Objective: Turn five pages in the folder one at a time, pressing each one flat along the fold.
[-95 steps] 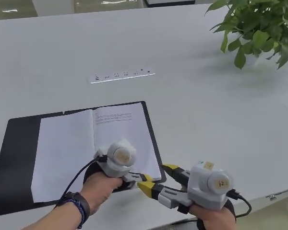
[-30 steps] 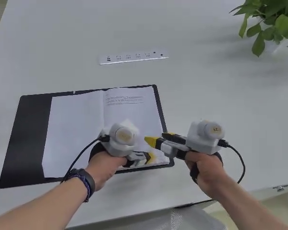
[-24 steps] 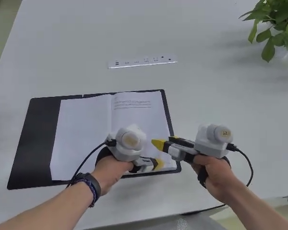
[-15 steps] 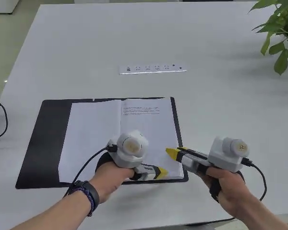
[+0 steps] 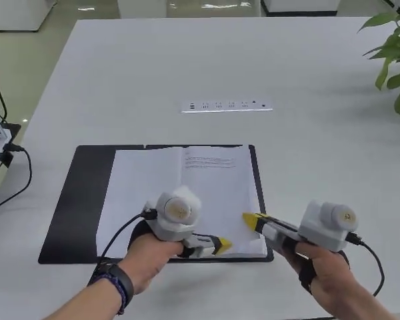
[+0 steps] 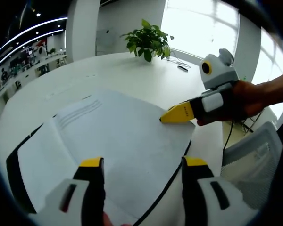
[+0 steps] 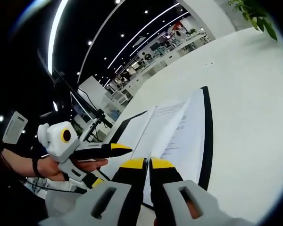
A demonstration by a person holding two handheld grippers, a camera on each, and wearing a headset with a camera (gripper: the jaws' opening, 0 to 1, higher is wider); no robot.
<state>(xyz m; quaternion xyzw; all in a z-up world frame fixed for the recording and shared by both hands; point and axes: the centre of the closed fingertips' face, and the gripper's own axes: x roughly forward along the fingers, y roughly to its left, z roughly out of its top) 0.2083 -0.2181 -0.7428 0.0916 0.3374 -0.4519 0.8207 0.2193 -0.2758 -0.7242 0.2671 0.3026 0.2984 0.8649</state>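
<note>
Folder (image 5: 80, 200): open flat, mid-frame in head view. Left gripper (image 6: 142, 162): jaws wide, over lower corner of right page (image 5: 220, 183). Right gripper (image 5: 251, 219): jaws closed, tip at page edge. I judge a turn beginning; next, lift one sheet only.

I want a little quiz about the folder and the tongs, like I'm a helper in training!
1. True or false: the left tongs are open.
2. What lies on the table beyond the open folder? A) a power strip B) a cup C) a keyboard
3. Fill in the gap: in the head view, the printed lines sit at the top of the ___ page (left or right).

Key: 1 true; 2 A; 3 right.
</note>
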